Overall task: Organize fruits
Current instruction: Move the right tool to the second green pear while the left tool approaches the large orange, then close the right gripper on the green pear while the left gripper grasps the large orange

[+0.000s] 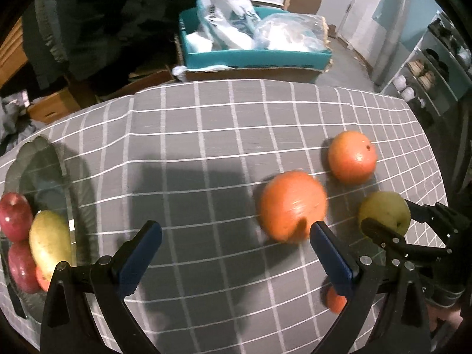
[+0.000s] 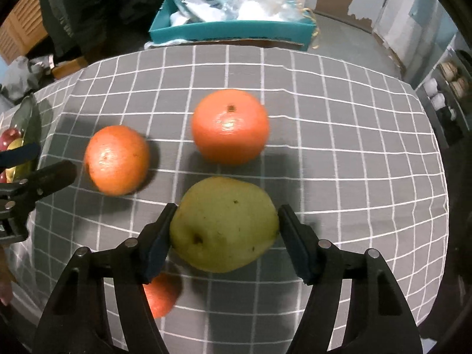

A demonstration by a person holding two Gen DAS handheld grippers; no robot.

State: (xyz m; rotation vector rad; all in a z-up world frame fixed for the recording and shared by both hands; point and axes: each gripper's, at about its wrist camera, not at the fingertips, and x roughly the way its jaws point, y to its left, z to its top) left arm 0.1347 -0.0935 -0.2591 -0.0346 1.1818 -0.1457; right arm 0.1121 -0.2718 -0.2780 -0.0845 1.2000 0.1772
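Note:
My right gripper (image 2: 227,210) is shut on a yellow-green pear (image 2: 224,224), one pad on each side of it, low over the grey checked cloth. Two large oranges (image 2: 118,159) (image 2: 230,125) lie just beyond the pear, and a smaller orange fruit (image 2: 160,295) shows under the left finger. In the left wrist view my left gripper (image 1: 236,227) is open and empty, its right pad beside the nearer orange (image 1: 293,205). A glass dish (image 1: 41,144) at the left edge holds red apples (image 1: 14,215) and a yellow fruit (image 1: 50,242). The held pear (image 1: 383,209) is at the right.
Beyond the table's far edge stands a teal box (image 1: 253,56) filled with plastic bags. A shoe rack (image 1: 427,79) is at the far right, cardboard boxes (image 1: 53,106) at the far left. Bare cloth lies between the dish and the oranges.

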